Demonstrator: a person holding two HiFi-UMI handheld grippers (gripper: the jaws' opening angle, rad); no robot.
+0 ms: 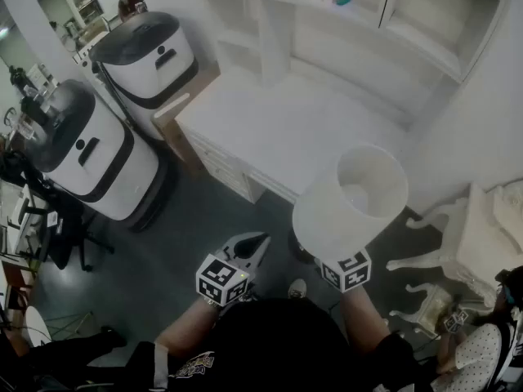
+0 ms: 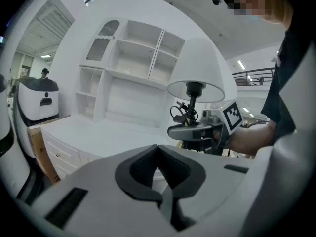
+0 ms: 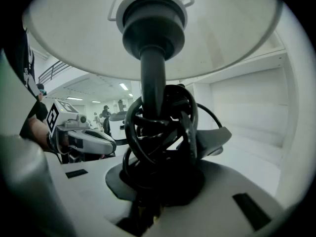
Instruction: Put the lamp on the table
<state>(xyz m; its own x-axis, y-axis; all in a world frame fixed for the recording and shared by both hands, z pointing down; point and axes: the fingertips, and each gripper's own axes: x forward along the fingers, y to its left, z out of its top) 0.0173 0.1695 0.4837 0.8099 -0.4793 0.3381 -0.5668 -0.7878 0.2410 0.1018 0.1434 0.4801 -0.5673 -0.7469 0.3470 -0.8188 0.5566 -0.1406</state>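
HEAD VIEW
- Lamp (image 1: 351, 198): at 4 o'clock of frame centre, held up over the dark floor (image 1: 204, 227), not on the table.
- Shade (image 1: 327, 223): white, with its open top tilted toward the camera.
- Table (image 1: 278, 121): white, at 11 o'clock of the lamp, with a white shelf unit (image 1: 368, 23) at its rear.
- Right gripper (image 1: 343, 269): its marker cube sits at 6 o'clock of the shade. The shade covers the jaws in this view.
- Left gripper (image 1: 260, 243): at 9 o'clock of the right gripper, near it and apart from the lamp.
- Machines (image 1: 98, 149): two white-and-black units at 9 to 10 o'clock of the table.
- Chair (image 1: 466, 243): white, at 3 o'clock of the lamp.

LEFT GRIPPER VIEW
- Left gripper jaws: the tips meet and nothing is between them.
- Lamp: at 1 o'clock, with the shade above a dark stem (image 2: 191, 98).
- Cord (image 2: 181, 113): black, bundled on the stem just above the right gripper.
- Right gripper: reaches in from 3 o'clock and holds the stem.
- Table: at 9 o'clock, beyond the lamp.

RIGHT GRIPPER VIEW
- Right gripper jaws: clamped on the lower stem, with the coiled cord caught between them.
- Shade: its underside fills the frame from 10 to 2 o'clock.
- Left gripper: at 9 o'clock, clear of the lamp.
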